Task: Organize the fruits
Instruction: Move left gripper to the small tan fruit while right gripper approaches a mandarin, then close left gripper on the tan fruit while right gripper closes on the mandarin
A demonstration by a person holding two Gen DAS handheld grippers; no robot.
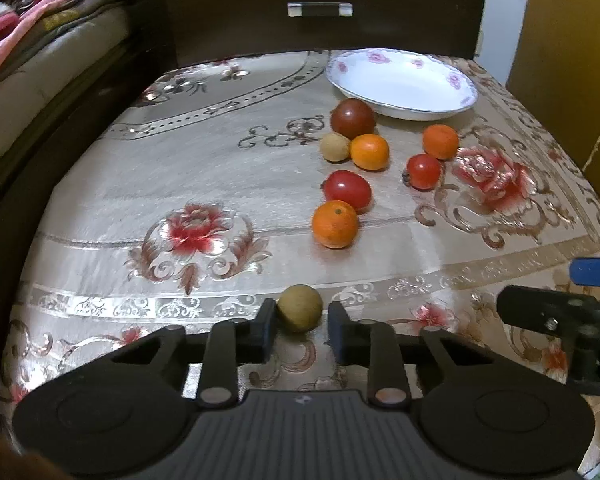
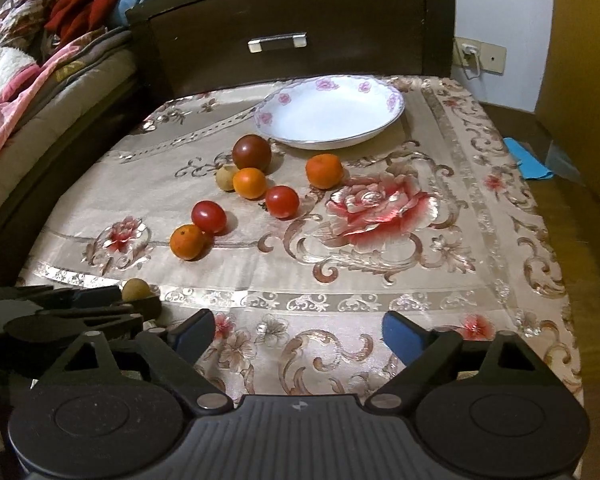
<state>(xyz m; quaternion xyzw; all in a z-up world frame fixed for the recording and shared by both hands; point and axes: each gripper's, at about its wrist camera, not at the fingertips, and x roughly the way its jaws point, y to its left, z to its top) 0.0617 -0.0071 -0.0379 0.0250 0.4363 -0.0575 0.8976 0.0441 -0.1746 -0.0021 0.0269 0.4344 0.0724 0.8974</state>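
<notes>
Nearest the left wrist camera, the left gripper (image 1: 302, 326) stands closed on a small round tan-green fruit (image 1: 300, 307), a pad on either side of it at the near edge of the table. The fruit's skin is dull and slightly rough. In the right wrist view the same fruit (image 2: 136, 290) sits between dark fingers at the left border.

The right gripper (image 2: 300, 338) is open, its blue-padded fingers spread over bare cloth with nothing between them.

The tablecloth (image 1: 204, 168) is glossy woven fabric with embossed red roses and scrollwork. Its left half and near right portion are free of objects, giving open room there. A dark wooden drawer front (image 1: 320, 8) with a metal handle rises behind the far edge; bedding lies beyond the left edge.

The white plate (image 1: 400, 84), shallow, with pink floral rim, sits at the far right of the cloth. Just in front of it: a dark red tomato (image 1: 353, 118), a second tan fruit (image 1: 334, 147) and a small orange (image 1: 369, 152), clustered close together. Another orange (image 1: 440, 141) and a red tomato (image 1: 423, 171) lie to the right. Nearer, a glossy red tomato (image 1: 347, 190) touches a dimpled orange (image 1: 335, 224).
</notes>
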